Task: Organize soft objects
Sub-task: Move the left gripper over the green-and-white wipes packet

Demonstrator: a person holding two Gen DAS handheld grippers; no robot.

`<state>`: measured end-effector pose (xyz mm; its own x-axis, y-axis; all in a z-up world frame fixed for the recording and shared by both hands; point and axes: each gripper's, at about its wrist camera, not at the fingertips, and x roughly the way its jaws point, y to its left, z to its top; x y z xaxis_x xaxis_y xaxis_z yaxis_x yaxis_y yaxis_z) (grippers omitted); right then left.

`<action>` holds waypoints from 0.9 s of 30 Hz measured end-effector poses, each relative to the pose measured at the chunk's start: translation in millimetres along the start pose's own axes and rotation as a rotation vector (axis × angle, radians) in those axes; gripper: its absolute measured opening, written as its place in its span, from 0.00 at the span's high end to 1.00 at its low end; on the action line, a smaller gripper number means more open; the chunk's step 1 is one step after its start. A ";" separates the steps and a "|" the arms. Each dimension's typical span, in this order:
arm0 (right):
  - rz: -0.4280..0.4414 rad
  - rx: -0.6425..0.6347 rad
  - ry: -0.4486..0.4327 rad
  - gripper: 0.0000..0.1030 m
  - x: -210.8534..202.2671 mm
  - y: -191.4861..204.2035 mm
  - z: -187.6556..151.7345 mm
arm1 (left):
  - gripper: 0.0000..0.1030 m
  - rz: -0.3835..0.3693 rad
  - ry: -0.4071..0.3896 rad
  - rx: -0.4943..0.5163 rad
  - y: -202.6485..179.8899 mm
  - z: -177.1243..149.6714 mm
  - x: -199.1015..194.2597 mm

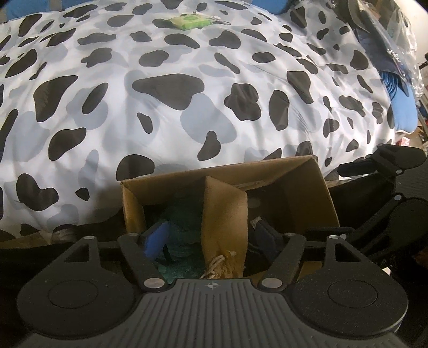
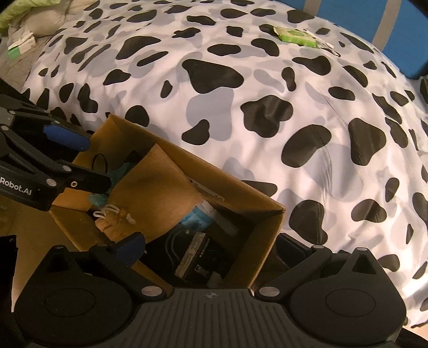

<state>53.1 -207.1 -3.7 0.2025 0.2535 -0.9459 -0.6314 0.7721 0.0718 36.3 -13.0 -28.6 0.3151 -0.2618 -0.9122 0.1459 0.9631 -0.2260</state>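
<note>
Left gripper [image 1: 211, 241]: jaws spread wide, nothing clamped; the blue pad of one finger [image 1: 156, 238] sits on one side of the tan pouch and the dark finger on the other, both dipped into the cardboard box [image 1: 315, 184].
Right gripper [image 2: 211, 257]: also spread wide and holding nothing; one blue-padded finger [image 2: 131, 247] reaches over the near box wall, the other lies outside the box's corner, mostly hidden in shadow.
Tan pouch [image 1: 224, 214]: a soft drawstring bag standing in the box, directly between the left fingers, its knotted cord [image 1: 214, 263] at the end nearest the left gripper's palm.
Long axis: the pouch runs away from the left gripper, roughly in line with its fingers; seen from the right wrist it lies slantwise, ahead and to the left of the right fingers.
Nearer hand: the left, by my judgement, since its fingers already bracket the pouch, while the right fingers are off to one side over dark items.
Other contents: green soft fabric [image 1: 182, 214] beside the left blue pad; dark flat objects ahead of the right fingers, too dim to name.
Beyond the fingers: a cow-print duvet [image 1: 187, 107] with a green packet [image 1: 188, 21] lying far out on it.
Likely next: closing the left fingers across the pouch's width.
</note>
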 end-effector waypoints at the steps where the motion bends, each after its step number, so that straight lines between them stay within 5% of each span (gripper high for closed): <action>1: -0.004 0.004 -0.001 0.00 -0.2 -0.5 0.3 | 0.31 0.001 -0.002 -0.001 0.3 0.1 -0.2; 27: -0.089 0.114 -0.144 0.00 -18.9 -20.3 7.9 | 0.28 0.046 -0.139 -0.053 7.4 7.4 -17.2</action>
<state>68.0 -223.0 15.2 0.3635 0.2558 -0.8958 -0.5191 0.8540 0.0332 38.8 -1.8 -12.0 0.4480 -0.2197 -0.8666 0.0799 0.9753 -0.2059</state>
